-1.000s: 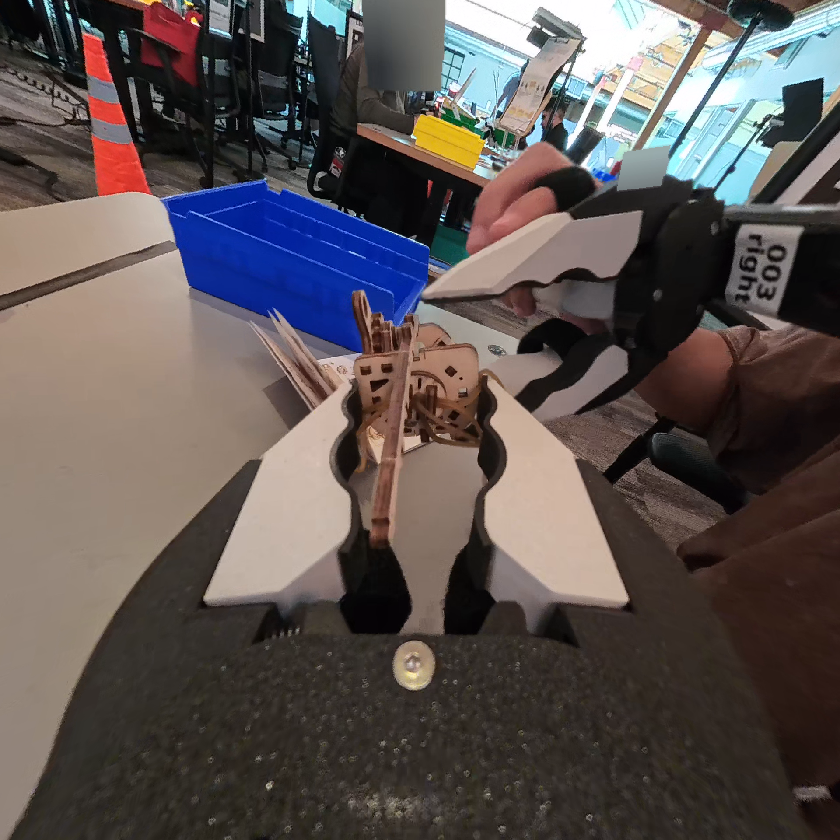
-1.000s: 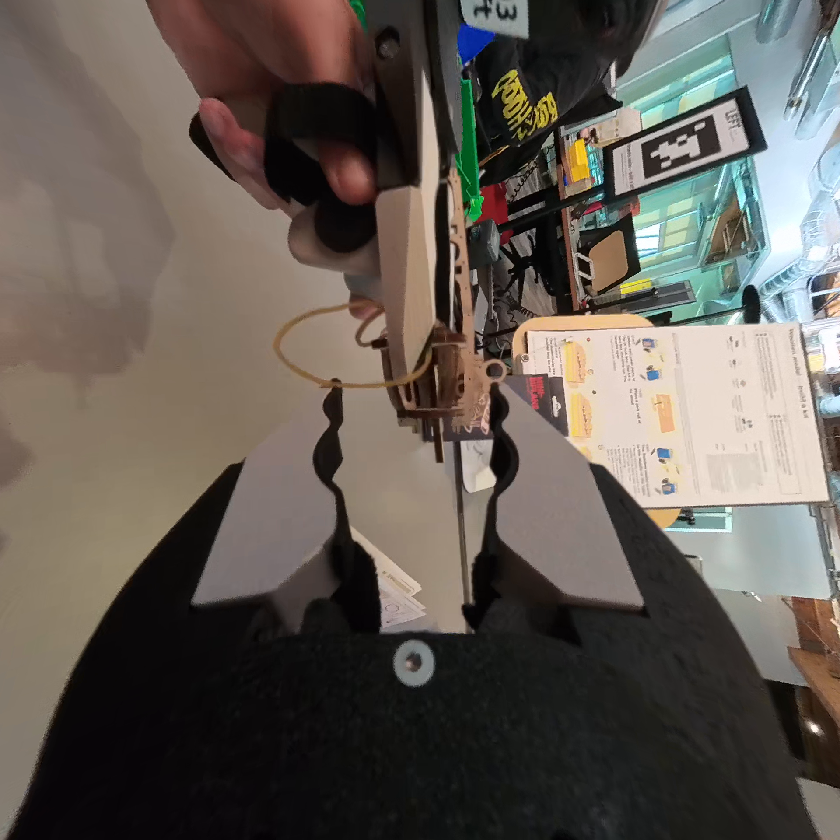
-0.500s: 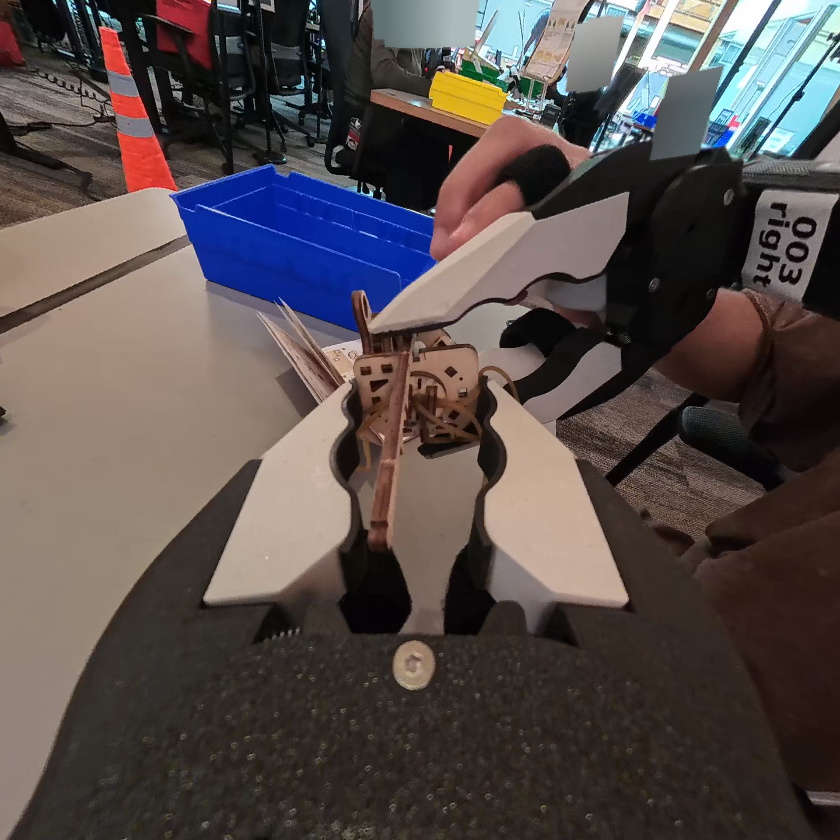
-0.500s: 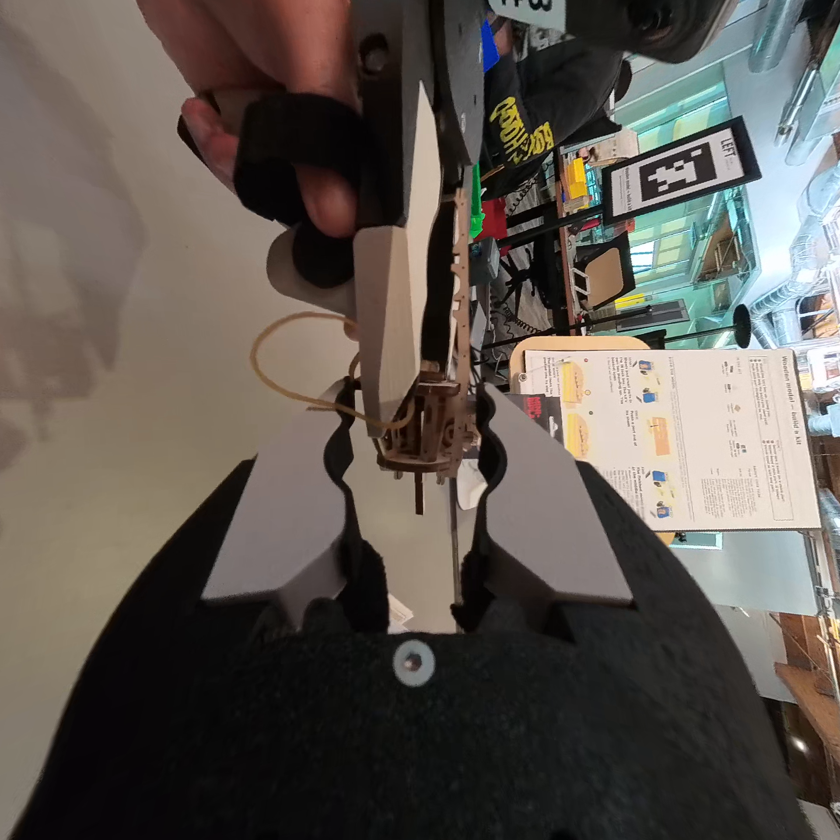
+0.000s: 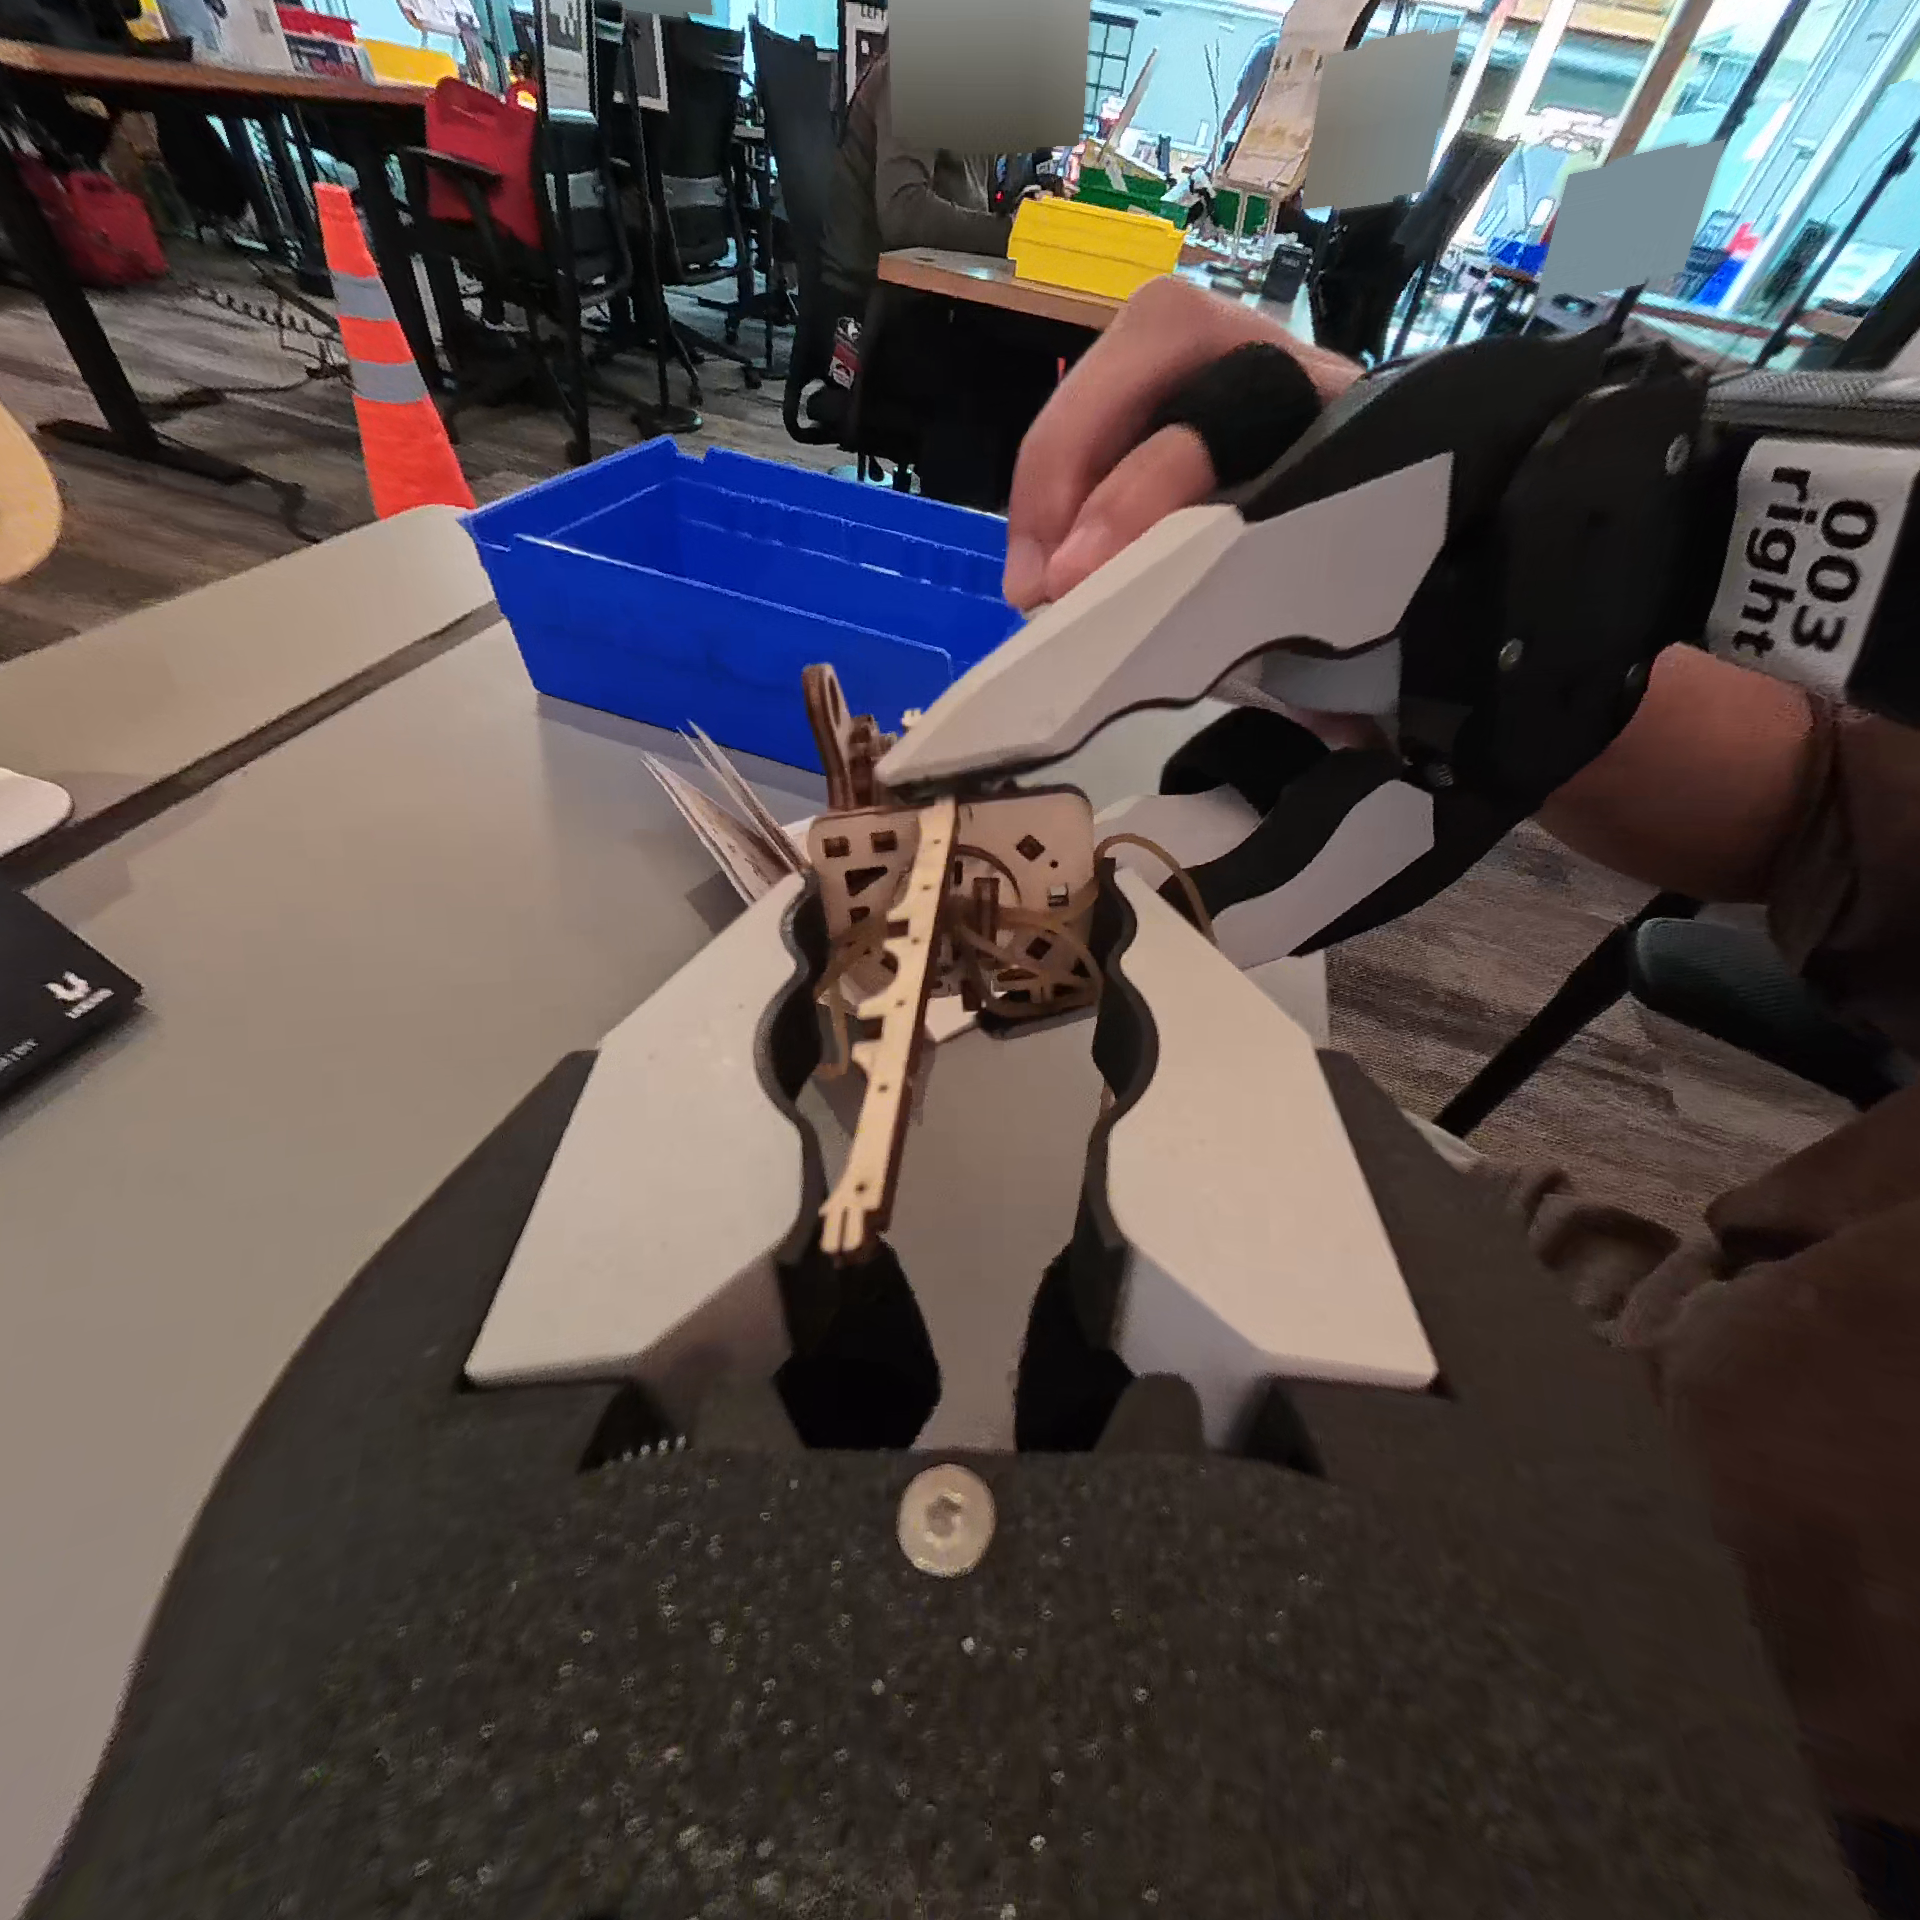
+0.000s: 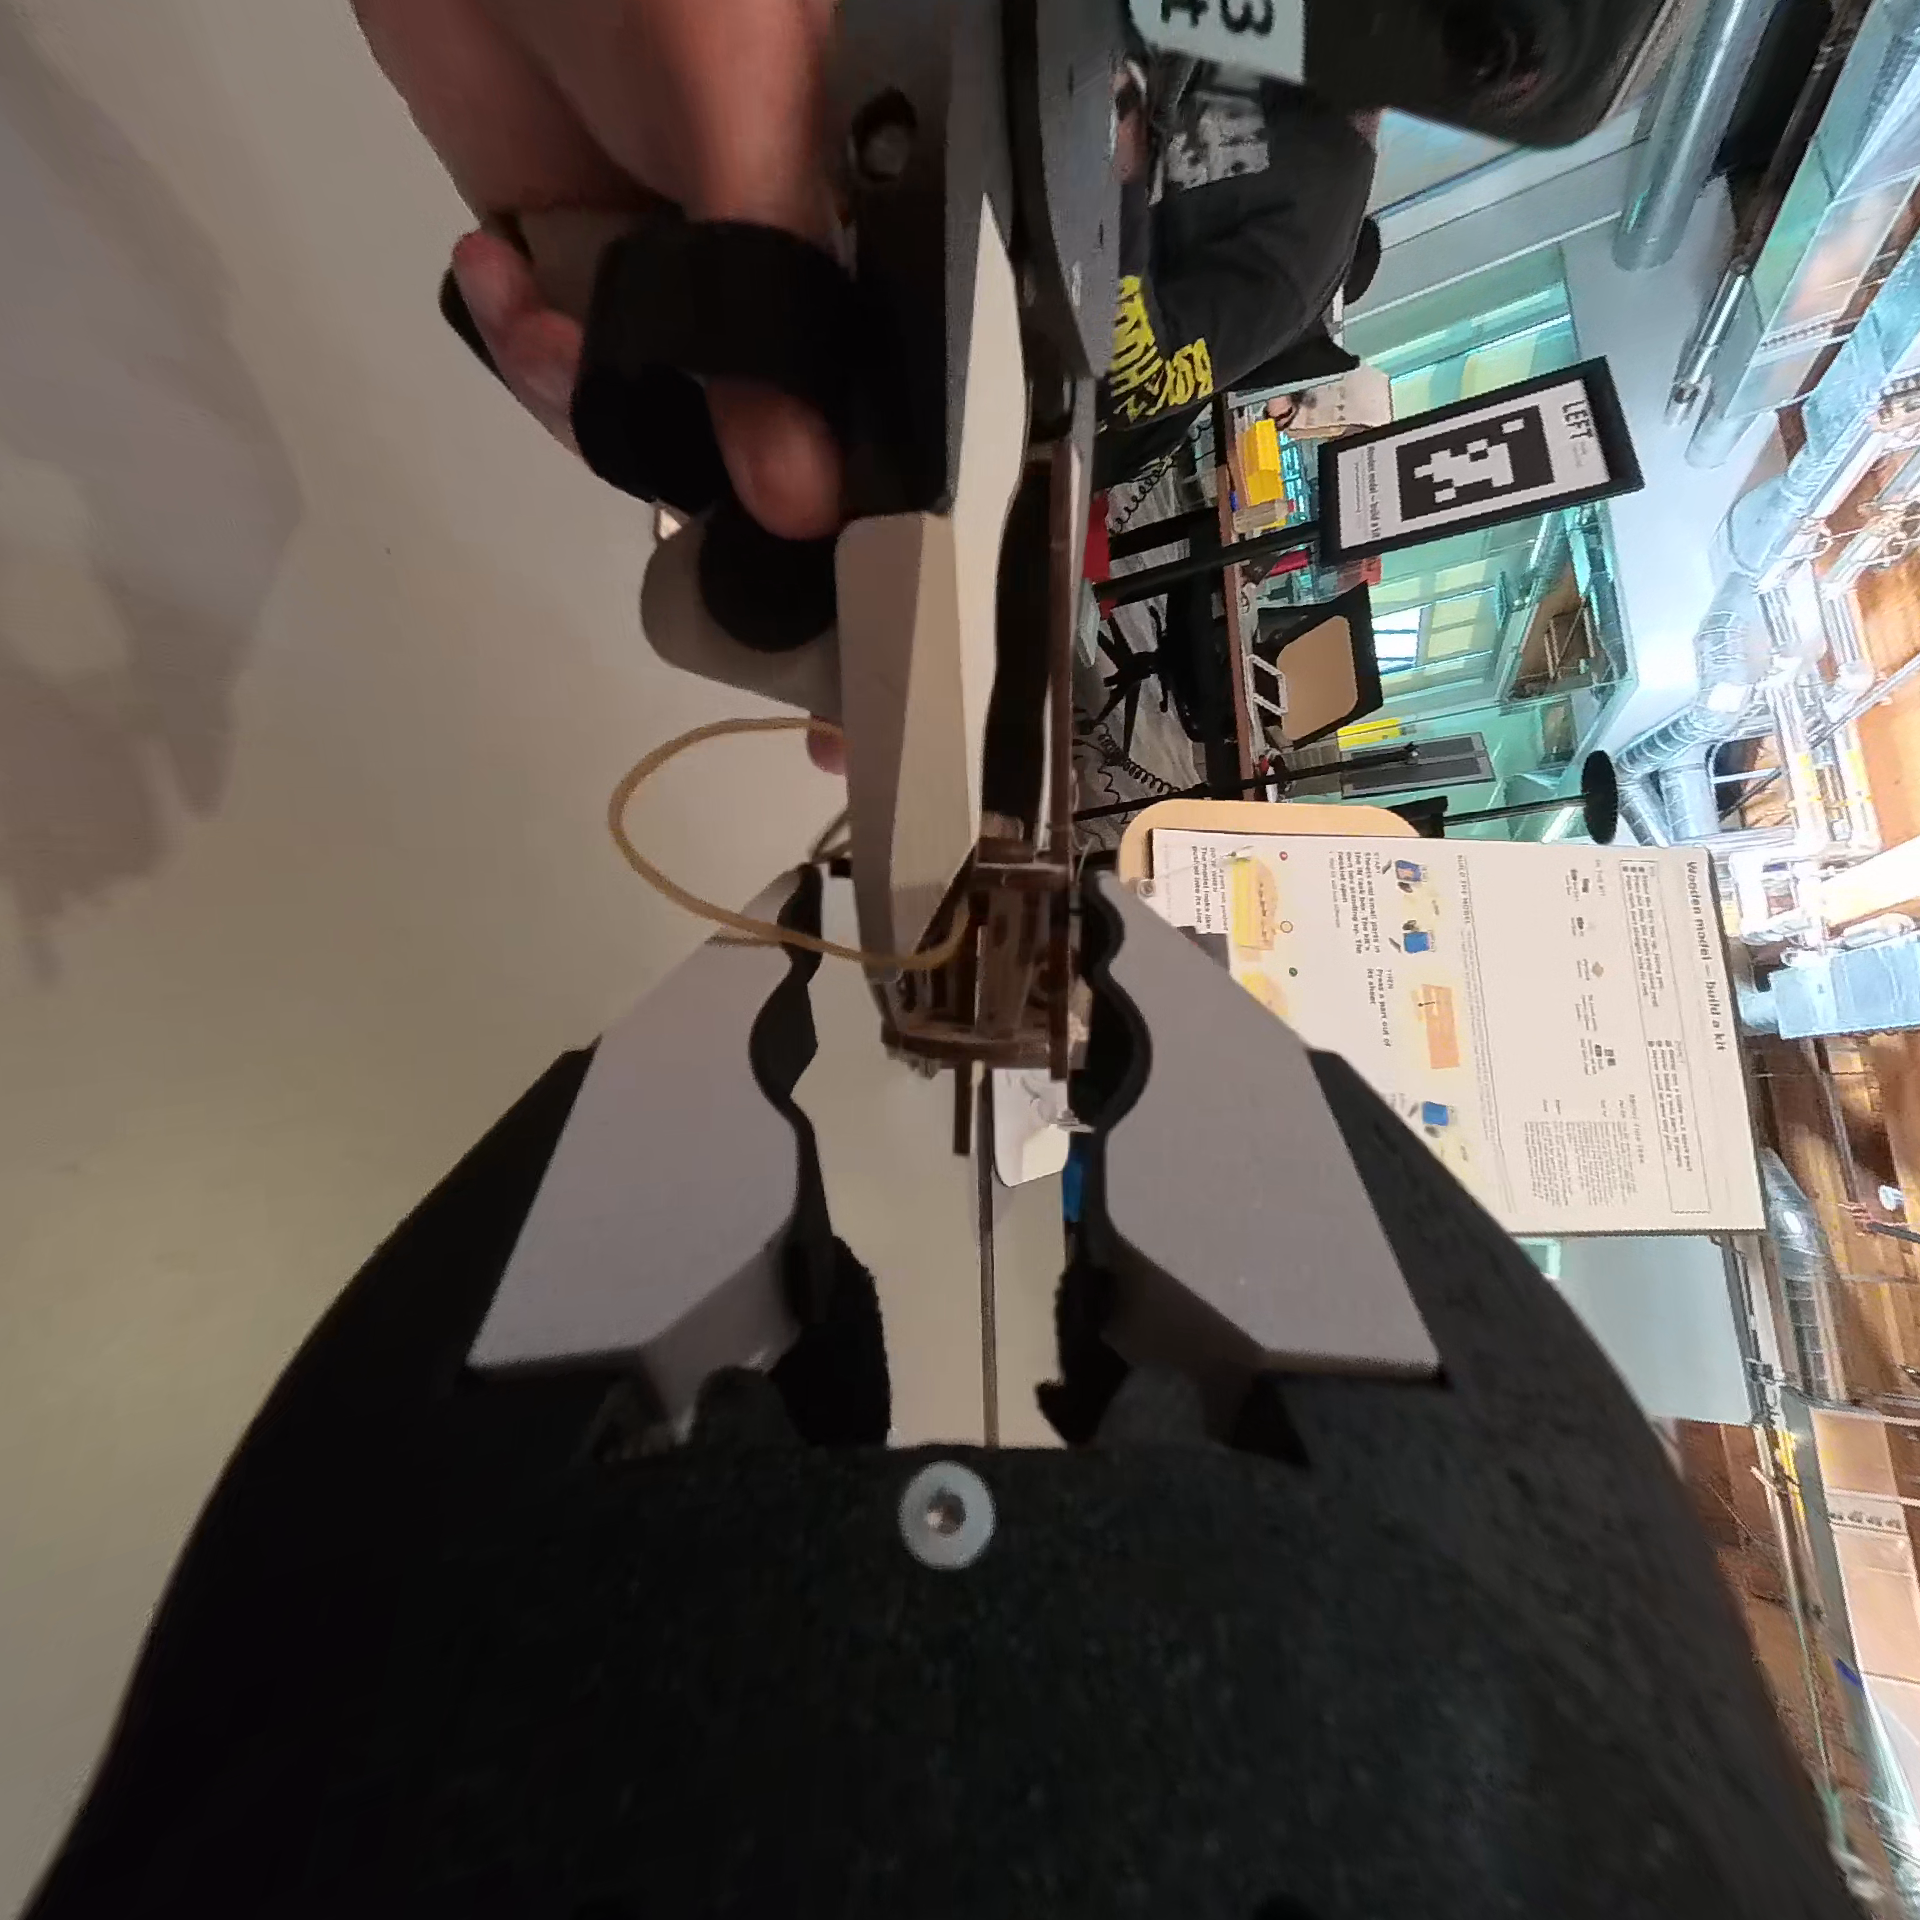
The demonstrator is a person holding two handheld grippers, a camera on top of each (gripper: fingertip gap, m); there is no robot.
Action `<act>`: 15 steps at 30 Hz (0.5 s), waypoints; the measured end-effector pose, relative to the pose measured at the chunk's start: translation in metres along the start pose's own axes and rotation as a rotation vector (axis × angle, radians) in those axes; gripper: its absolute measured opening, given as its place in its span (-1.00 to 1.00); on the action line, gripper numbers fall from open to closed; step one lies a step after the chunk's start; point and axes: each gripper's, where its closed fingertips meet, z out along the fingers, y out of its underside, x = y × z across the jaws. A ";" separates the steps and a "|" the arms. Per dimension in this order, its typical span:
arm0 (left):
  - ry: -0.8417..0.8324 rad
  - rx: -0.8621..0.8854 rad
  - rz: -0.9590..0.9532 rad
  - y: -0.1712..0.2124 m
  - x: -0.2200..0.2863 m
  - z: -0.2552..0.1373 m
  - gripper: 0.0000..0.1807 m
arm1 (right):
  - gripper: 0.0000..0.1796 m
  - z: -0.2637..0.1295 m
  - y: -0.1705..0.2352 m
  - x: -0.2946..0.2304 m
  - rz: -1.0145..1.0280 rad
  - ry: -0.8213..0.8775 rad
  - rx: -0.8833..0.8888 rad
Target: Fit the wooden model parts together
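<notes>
Closing in sideways, right gripper [image 5: 1049, 862] now straddles, jaws apart, the wooden model [image 5: 951, 904] left gripper [image 5: 956, 940] clamps.

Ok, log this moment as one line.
left tongs: shut on wooden model | right tongs: open, straddling model | rubber band: loose loop | table: under

Blue bin [image 5: 727, 592], orange cone [image 5: 379, 364], instruction sheet [image 6: 1455, 1029]

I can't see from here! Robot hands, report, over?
Left gripper clamped on wooden model. Right gripper open around it. Rubber band dangling loose, may snag.
</notes>
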 end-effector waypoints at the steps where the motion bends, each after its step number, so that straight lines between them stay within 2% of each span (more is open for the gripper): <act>1: -0.002 0.004 0.003 -0.001 -0.001 -0.002 -0.46 | -0.40 -0.003 -0.001 0.001 0.000 0.003 0.003; 5: 0.023 0.034 0.009 -0.003 -0.004 -0.010 -0.46 | -0.31 -0.024 -0.002 0.004 0.030 -0.007 0.016; 8: 0.063 0.020 0.053 0.002 -0.001 -0.012 -0.46 | -0.31 -0.040 -0.001 0.008 0.195 -0.082 0.065; 10: 0.078 0.016 0.082 0.005 0.002 -0.012 -0.46 | -0.37 -0.047 0.006 -0.004 0.367 -0.260 0.063; 11: 0.078 0.005 0.094 0.008 0.003 -0.011 -0.46 | -0.38 -0.049 0.008 0.000 0.454 -0.290 0.082; 14: 0.070 -0.007 0.128 0.012 0.006 -0.008 -0.46 | -0.63 -0.055 -0.002 0.017 0.641 -0.316 0.218; 15: 0.072 -0.013 0.140 0.014 0.009 -0.007 -0.46 | -0.72 -0.052 -0.002 0.023 0.667 -0.281 0.214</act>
